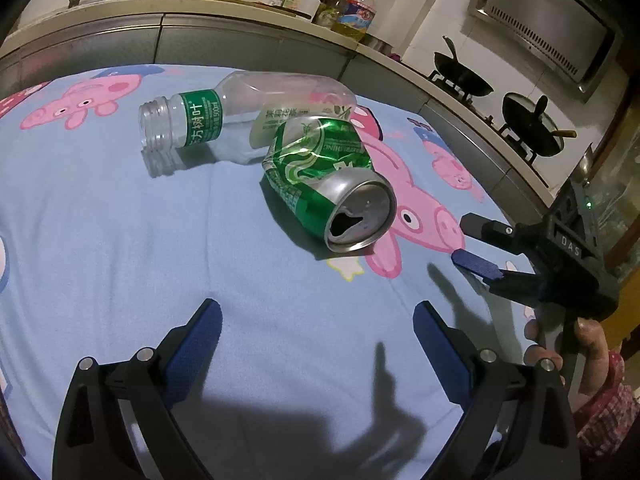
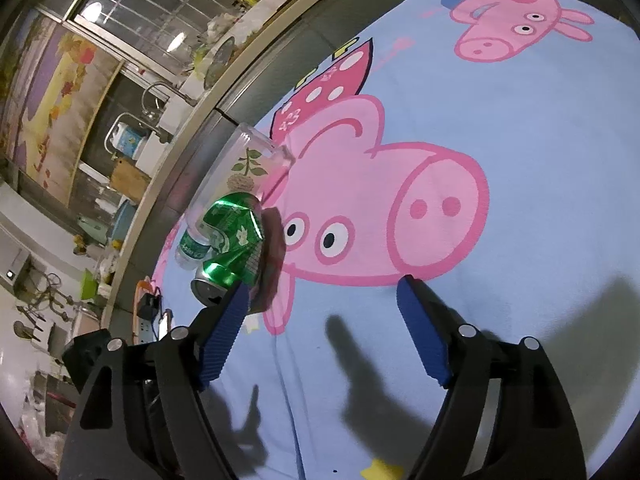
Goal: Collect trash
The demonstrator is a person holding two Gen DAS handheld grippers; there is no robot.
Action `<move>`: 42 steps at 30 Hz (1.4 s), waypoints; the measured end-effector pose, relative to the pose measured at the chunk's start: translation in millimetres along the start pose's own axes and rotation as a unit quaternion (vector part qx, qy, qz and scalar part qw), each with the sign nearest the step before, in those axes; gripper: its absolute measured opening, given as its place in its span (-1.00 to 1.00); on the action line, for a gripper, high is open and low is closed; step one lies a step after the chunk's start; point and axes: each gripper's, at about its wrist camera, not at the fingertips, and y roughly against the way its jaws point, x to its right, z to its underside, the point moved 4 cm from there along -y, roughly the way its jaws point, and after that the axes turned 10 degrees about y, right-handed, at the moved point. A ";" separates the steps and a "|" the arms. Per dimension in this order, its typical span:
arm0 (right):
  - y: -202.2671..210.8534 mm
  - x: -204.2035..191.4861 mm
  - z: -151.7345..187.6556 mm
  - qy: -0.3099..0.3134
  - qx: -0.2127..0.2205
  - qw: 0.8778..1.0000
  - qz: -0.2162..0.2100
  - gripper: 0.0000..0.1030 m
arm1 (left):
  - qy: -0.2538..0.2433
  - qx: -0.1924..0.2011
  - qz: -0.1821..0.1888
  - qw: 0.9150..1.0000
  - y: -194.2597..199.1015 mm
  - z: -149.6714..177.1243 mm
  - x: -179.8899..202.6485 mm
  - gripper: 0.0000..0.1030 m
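Nothing looks collected yet. The crushed green can (image 1: pixel 326 186) and the empty clear bottle (image 1: pixel 240 120) both lie on the surface (image 1: pixel 120 260), which is covered by a blue cartoon-pig cloth. The can rests against the bottle, its open mouth turned toward the left tool (image 1: pixel 316 332).

The left tool hovers just short of the can, its jaws spread wide and holding nothing; the can sits ahead of it, the bottle beyond. The right tool (image 2: pixel 322 320) is also spread wide and empty, with the can (image 2: pixel 232 244) just ahead of its left finger and off to that side rather than between the fingers.

No bin or bag is visible, so both pickups and the drop-off remain.
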 end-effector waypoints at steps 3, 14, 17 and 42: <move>0.1 0.5 -0.1 -0.002 0.000 1.000 -0.005 0.47 | -0.003 0.001 -0.001 1.000 -0.1 0.2 0.8 0.87; 0.3 0.1 0.1 0.003 -0.005 1.000 -0.005 0.47 | -0.011 0.001 -0.006 1.000 -1.4 0.4 3.1 0.88; -2.7 -0.1 -5.6 -0.002 -0.025 1.000 -0.005 0.49 | -0.010 0.001 -0.003 1.000 -1.6 -0.2 3.4 0.88; -85.0 -20.5 -54.7 -0.052 -0.127 0.982 -0.133 -0.03 | 0.016 -0.002 0.040 0.999 5.9 -1.7 -11.2 0.88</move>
